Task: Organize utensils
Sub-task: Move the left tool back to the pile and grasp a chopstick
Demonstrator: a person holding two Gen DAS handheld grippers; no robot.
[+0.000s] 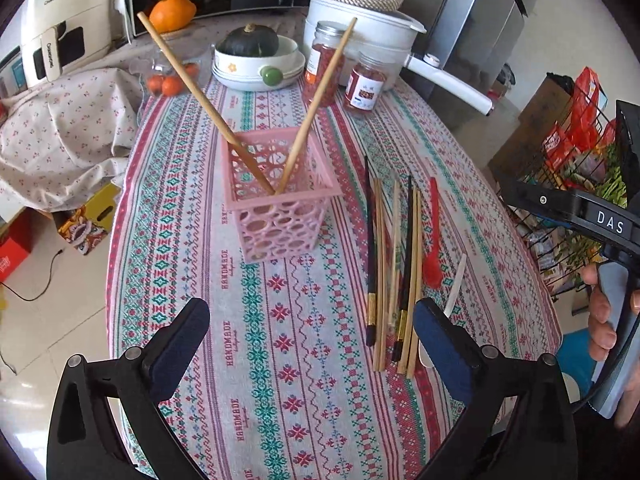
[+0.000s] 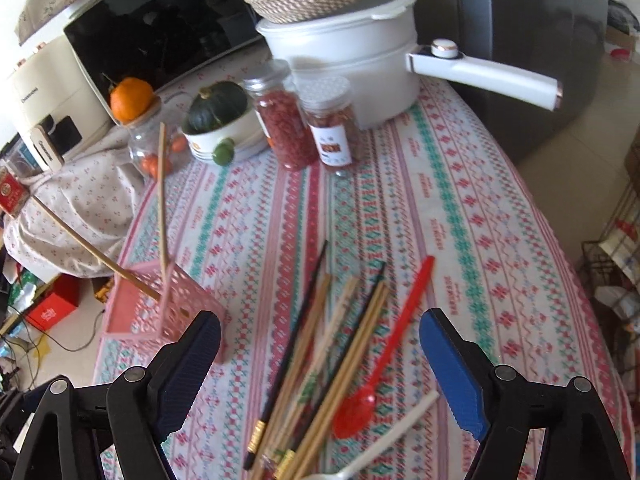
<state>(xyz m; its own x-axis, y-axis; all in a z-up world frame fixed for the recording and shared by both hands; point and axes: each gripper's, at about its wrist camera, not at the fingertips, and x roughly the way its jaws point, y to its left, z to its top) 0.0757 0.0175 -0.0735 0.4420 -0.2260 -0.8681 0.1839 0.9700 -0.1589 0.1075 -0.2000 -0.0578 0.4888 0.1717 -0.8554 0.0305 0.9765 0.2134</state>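
On the tabletop [image 1: 280,360], two chopsticks [image 1: 316,104] stand in the basket [image 1: 280,208]; the rest [image 1: 394,272] (spoons too) remain, both tools [image 1: 310,340] [image 2: 320,350] gaping empty.

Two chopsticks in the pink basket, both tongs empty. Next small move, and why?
Probably lower the right tongs onto one chopstick in the loose pile beneath them and close. Both jaws stand open, holding nothing; the pink basket holds only two, and the red spoon still lies on the tablecloth.
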